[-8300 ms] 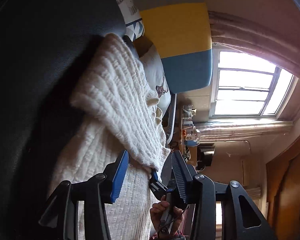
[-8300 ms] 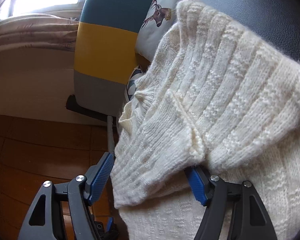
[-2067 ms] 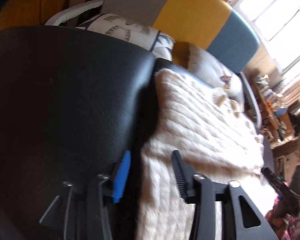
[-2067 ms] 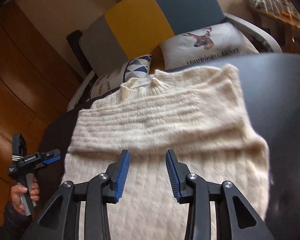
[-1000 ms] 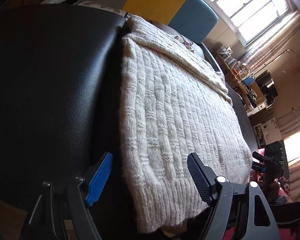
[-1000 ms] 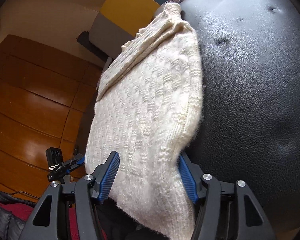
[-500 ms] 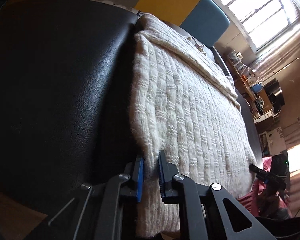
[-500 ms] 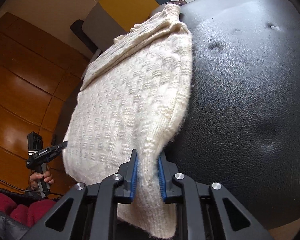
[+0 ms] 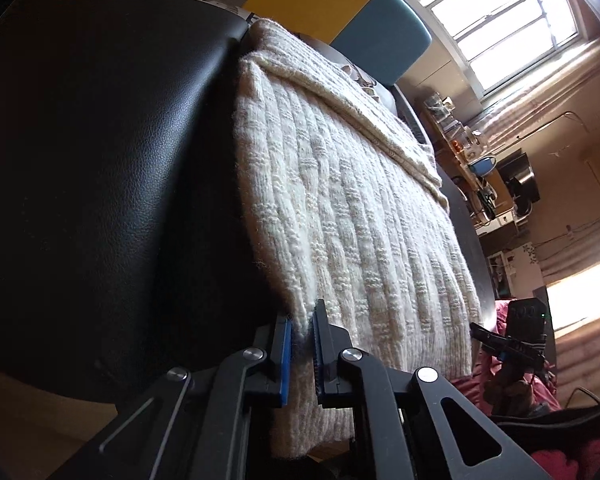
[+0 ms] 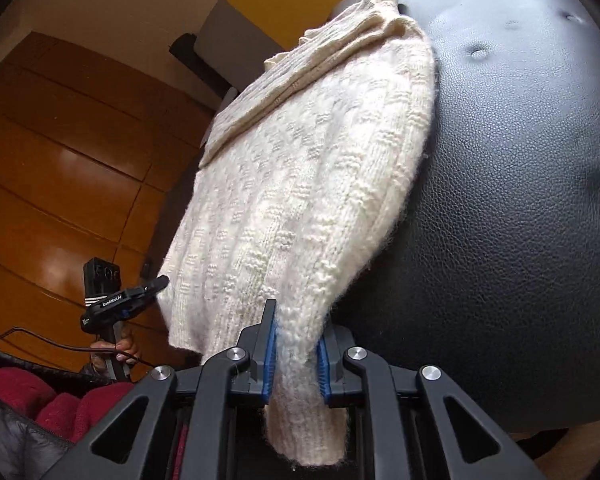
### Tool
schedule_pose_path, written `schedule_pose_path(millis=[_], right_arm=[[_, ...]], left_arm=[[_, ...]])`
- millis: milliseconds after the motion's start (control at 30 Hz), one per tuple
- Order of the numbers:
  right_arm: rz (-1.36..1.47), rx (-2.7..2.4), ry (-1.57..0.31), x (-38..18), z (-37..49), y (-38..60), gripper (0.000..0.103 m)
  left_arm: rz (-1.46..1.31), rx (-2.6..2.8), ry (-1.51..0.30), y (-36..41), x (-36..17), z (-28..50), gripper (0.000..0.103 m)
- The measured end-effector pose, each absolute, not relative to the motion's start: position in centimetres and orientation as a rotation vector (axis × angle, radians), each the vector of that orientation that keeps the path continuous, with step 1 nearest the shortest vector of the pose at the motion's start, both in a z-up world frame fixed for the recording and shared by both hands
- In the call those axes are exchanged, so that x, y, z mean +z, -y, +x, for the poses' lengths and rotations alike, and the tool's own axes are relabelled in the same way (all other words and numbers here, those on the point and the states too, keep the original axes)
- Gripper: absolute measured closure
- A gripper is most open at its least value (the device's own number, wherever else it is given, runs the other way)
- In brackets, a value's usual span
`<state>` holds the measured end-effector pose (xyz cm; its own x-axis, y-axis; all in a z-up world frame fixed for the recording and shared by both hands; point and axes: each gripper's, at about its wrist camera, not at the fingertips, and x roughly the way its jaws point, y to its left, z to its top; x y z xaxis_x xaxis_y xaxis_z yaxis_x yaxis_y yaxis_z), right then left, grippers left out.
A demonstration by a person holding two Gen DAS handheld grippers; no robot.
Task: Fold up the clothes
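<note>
Here, both claws — left claw [image 9: 300, 344], right claw [image 10: 296, 354] — pinch the sweater's [image 9: 360, 216] hem corners.

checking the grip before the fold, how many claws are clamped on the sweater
2. The left claw pinches the sweater at one bottom corner; the right claw pinches the opposite bottom corner.

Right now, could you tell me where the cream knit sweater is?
The cream knit sweater lies spread on the black leather seat; its near hem corners are pinched by the left gripper and right gripper.
</note>
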<state>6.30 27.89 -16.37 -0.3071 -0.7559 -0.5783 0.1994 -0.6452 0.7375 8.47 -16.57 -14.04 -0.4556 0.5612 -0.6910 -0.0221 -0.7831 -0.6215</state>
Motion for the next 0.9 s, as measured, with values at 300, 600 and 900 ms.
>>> schedule_pose_path(millis=[300, 600, 900], right_arm=[[1.194, -1.921, 0.896, -14.9, 6.0, -28.9, 0.087], [1.029, -1.936, 0.959, -11.8, -1.3, -28.1, 0.088], [0.914, -2.097, 0.920, -6.7, -17.3, -26.8, 0.088]], left_arm=[[-1.180, 2.093, 1.010, 19.7, -11.6, 9.2, 0.094], [-0.911, 2.004, 1.136, 19.5, -6.9, 1.8, 0.094], [-0.786, 2.072, 1.298, 21.2, -5.0, -13.0, 0.094]])
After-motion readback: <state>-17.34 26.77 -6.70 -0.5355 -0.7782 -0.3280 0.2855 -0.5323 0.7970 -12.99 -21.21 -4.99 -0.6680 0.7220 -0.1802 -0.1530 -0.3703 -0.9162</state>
